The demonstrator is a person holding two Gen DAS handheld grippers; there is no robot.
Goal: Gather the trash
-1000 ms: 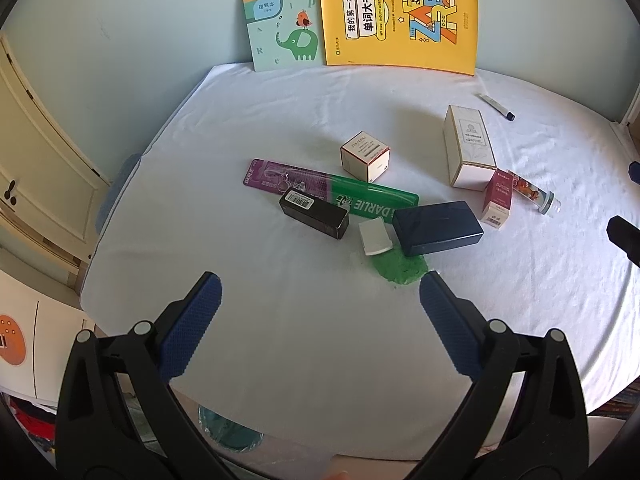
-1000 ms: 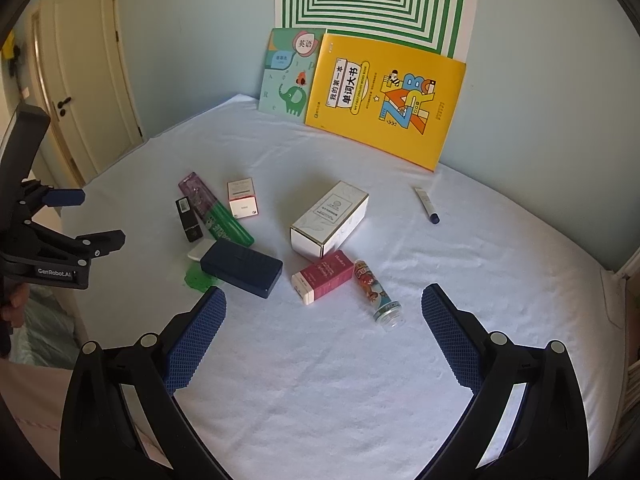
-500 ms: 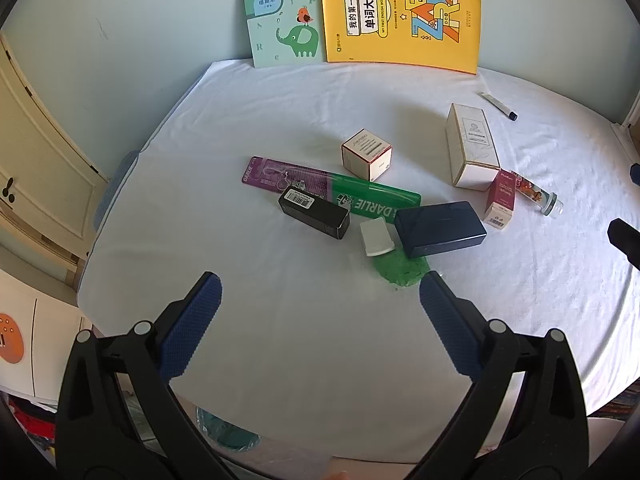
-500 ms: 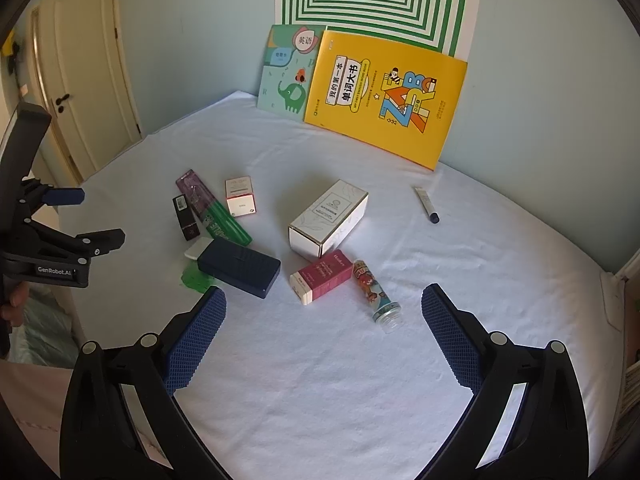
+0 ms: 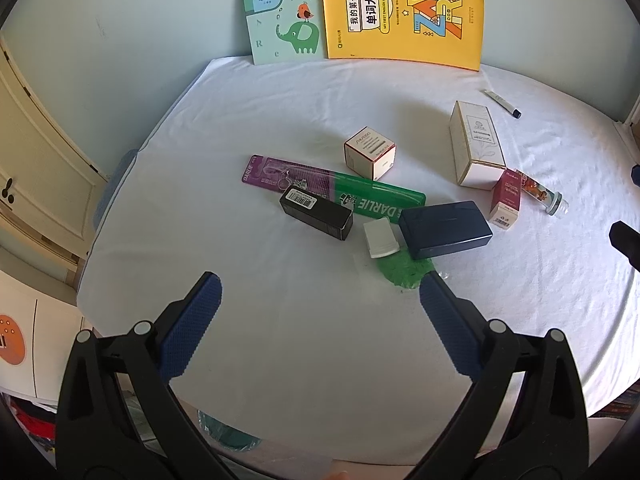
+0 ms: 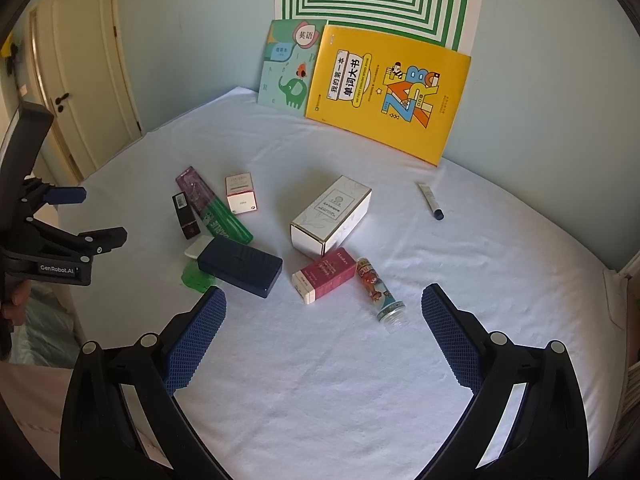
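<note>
Packaging lies mid-table on a white cloth (image 5: 280,340): a black box (image 5: 316,212), a purple and green Darlie toothbrush pack (image 5: 332,190), a small white cube box (image 5: 370,153), a dark blue case (image 5: 444,229) on a green scrap (image 5: 404,274), a small white piece (image 5: 381,237), a tall white box (image 5: 476,144), a maroon box (image 5: 507,204) and a small printed bottle (image 5: 540,194). My left gripper (image 5: 318,296) is open and empty, short of the black box. My right gripper (image 6: 322,304) is open and empty, just short of the maroon box (image 6: 324,274) and the bottle (image 6: 378,288).
A yellow book (image 5: 404,12) and a teal book (image 5: 282,12) lean on the back wall. A pen (image 5: 502,103) lies at the back right. A cream door (image 6: 84,92) stands left of the table. The left gripper (image 6: 68,216) shows at the right wrist view's left edge.
Both grippers have eased slightly closer over the table. Nothing has been touched and both stay open.
</note>
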